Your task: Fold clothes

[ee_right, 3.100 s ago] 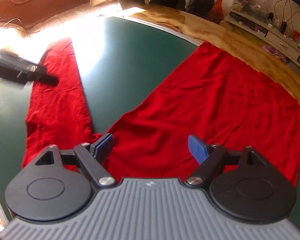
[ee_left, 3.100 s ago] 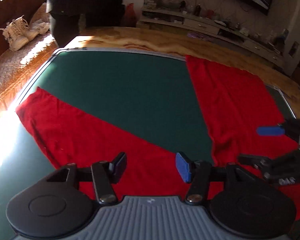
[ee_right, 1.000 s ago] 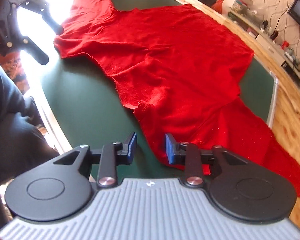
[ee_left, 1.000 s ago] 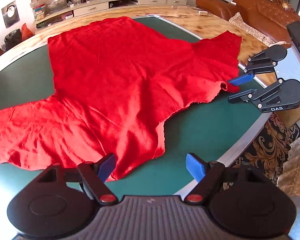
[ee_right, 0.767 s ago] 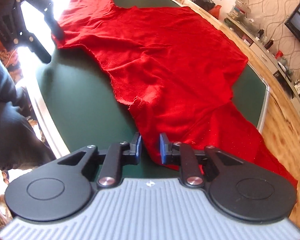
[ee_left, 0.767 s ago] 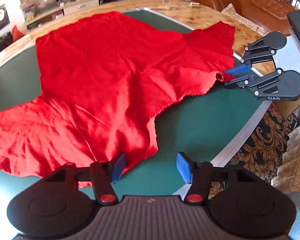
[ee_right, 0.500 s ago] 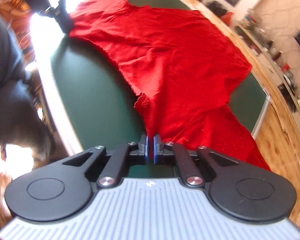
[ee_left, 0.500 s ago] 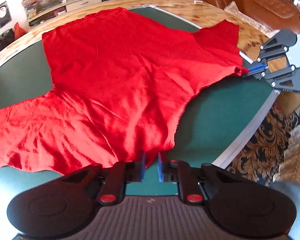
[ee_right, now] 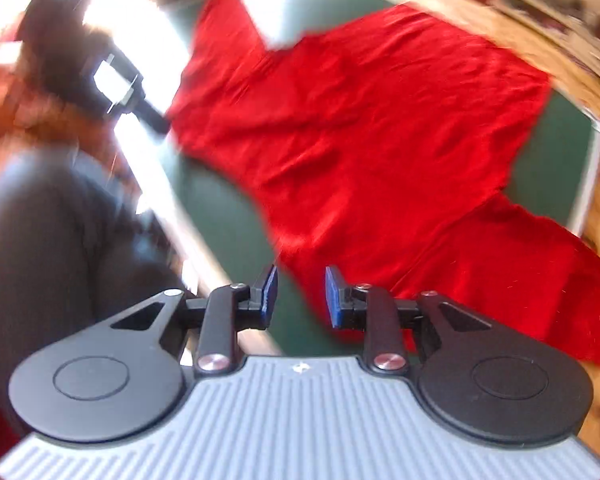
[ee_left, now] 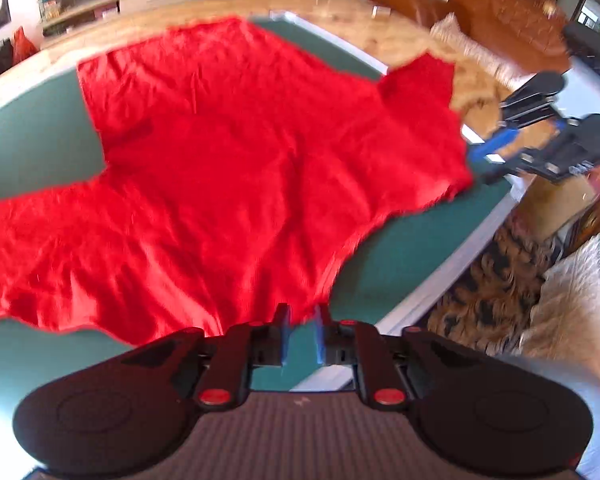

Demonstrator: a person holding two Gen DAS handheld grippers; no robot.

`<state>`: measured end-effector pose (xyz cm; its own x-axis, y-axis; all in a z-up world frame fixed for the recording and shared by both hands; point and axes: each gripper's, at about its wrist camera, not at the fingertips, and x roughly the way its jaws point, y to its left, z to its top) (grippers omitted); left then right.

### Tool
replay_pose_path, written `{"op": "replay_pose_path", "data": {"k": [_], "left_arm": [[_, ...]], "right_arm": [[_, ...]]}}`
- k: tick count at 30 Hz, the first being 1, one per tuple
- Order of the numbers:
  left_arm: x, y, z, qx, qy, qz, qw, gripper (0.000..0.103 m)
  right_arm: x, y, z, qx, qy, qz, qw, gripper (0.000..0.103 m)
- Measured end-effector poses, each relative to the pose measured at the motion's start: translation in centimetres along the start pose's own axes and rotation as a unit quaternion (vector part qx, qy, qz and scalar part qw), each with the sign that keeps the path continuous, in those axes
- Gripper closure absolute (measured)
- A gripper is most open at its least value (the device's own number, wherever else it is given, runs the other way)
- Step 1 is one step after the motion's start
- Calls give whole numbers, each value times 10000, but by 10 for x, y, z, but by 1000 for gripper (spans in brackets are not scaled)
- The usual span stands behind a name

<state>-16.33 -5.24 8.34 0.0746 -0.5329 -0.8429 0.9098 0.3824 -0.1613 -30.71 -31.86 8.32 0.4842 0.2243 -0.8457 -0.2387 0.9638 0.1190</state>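
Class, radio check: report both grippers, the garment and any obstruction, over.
Left hand-held gripper slightly open, right hand-held gripper open, both empty. Red garment flat on green table, unfolded. Nothing in the way.

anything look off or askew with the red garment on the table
Nothing spilled or damaged. The red garment lies spread on the green table, rumpled, one sleeve reaching over the mat's far edge. Both views are motion-blurred, so fine detail is unclear.

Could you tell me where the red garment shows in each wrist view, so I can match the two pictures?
Left wrist: red garment fills the centre and left.
Right wrist: it runs across the centre and right.
Shared landmark: the green table mat under it.
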Motion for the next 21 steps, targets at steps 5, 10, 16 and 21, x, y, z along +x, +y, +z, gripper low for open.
{"op": "replay_pose_path", "data": {"k": [5, 10, 16, 21], "left_arm": [[11, 18, 17, -666, -359, 290, 9967, 52], [35, 8, 9, -397, 57, 721, 9966, 52], [35, 0, 5, -182, 222, 890, 9956, 52], [33, -1, 1, -114, 267, 829, 9961, 52]], "right_arm": [[27, -29, -3, 938, -419, -166, 9946, 69], [45, -5, -29, 266, -255, -508, 9980, 69], [43, 6, -33, 378, -181, -623, 9972, 66], [38, 8, -35, 455, -76, -522, 9976, 66]]}}
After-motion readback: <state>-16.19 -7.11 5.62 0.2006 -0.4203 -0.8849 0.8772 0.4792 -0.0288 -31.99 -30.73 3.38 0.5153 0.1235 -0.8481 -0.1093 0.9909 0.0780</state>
